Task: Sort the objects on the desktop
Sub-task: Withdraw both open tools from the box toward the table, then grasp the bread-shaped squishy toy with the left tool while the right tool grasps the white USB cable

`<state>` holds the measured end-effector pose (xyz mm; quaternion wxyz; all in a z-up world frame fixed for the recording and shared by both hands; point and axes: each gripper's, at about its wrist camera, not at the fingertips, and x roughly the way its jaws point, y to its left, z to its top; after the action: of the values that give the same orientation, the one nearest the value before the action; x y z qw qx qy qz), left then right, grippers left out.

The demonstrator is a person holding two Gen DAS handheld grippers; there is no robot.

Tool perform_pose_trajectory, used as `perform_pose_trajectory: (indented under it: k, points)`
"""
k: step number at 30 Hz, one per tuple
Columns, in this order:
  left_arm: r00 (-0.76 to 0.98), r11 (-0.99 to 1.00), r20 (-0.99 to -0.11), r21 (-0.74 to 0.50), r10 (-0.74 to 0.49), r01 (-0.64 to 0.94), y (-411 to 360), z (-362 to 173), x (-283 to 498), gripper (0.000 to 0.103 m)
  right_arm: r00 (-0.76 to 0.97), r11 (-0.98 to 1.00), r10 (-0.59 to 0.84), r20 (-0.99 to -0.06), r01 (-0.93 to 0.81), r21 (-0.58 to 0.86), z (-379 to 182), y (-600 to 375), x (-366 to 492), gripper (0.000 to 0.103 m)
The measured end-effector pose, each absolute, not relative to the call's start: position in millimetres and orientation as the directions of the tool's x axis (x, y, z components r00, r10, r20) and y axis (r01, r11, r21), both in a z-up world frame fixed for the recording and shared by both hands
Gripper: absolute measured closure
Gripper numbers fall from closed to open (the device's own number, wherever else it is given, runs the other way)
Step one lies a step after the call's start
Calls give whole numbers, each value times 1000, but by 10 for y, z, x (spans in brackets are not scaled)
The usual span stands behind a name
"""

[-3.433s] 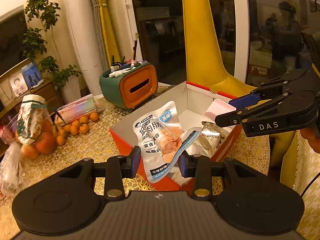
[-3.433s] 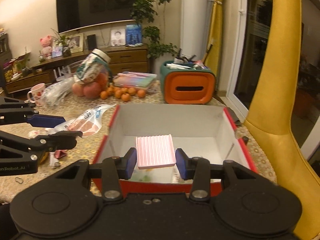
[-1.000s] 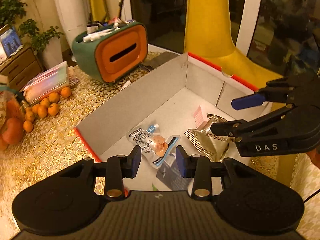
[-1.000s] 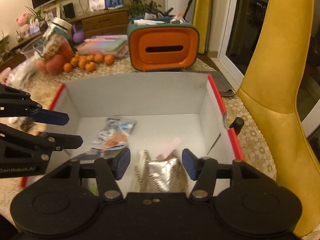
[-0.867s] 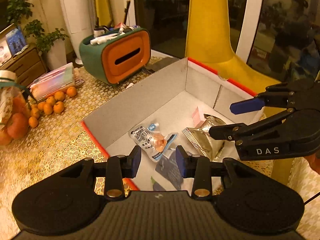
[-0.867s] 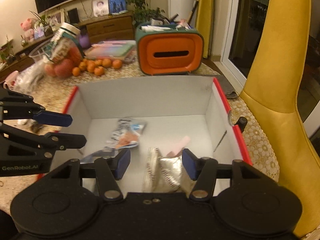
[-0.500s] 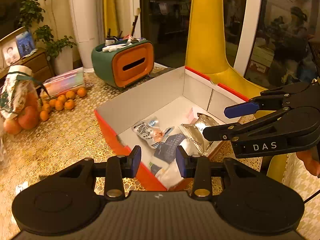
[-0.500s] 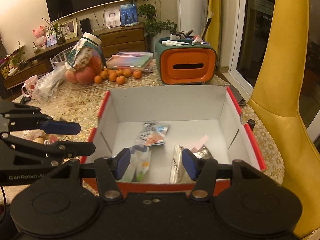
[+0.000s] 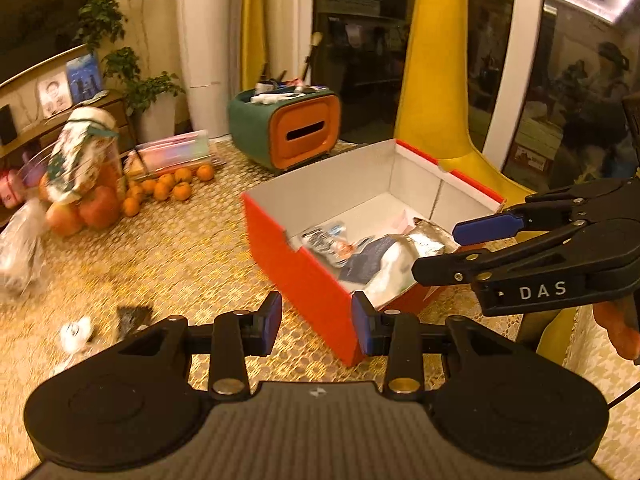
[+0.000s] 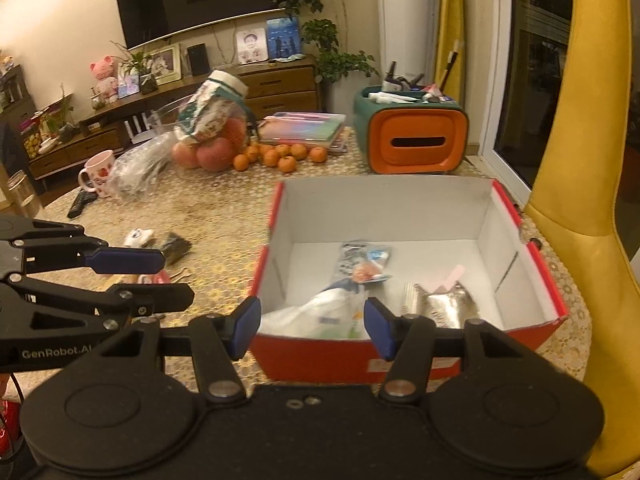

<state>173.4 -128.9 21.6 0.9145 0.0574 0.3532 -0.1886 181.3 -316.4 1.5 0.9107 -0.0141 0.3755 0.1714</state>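
A red cardboard box [image 9: 308,276] [image 10: 538,272] with a white inside stands on the gold patterned table. In it lie a blue-and-white snack pouch [image 10: 362,260] [image 9: 326,238], a silver foil pouch [image 10: 444,304] [image 9: 428,236], a white bag [image 10: 320,316] [image 9: 390,268] and a pink pad [image 10: 454,276]. My left gripper [image 9: 316,322] is open and empty, above the table at the box's near corner. My right gripper [image 10: 312,322] is open and empty, just in front of the box. Small loose items [image 10: 172,246] [image 9: 76,332] lie on the table left of the box.
A green and orange organiser [image 10: 412,140] [image 9: 288,128] stands behind the box. Oranges [image 10: 280,156], apples in a bag [image 10: 208,136], a pink mug [image 10: 98,174], a remote [image 10: 80,202] and a stack of folders [image 10: 300,126] lie at the far side. A yellow chair [image 10: 584,160] stands right.
Both grippers have let go of their items, which now lie in the box. Both have pulled back and up from the box, the left one swinging left toward the table.
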Motion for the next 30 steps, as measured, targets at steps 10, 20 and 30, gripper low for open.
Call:
perform_pose_trajectory:
  k: [10, 20, 30]
  points:
    - [707, 950, -659, -37, -256, 309, -769, 121, 1503, 62, 644, 915, 344, -683, -393, 91, -36, -2722, 1614, 41]
    - [727, 980, -664, -49, -175, 192, -192, -93, 1439, 38, 616, 877, 392, -683, -475, 74, -192, -2242, 1492, 37]
    - [715, 990, -687, -65, -133, 121, 254, -346, 1466, 16, 591, 844, 440, -676, -529, 88, -438, -1836, 1512, 24]
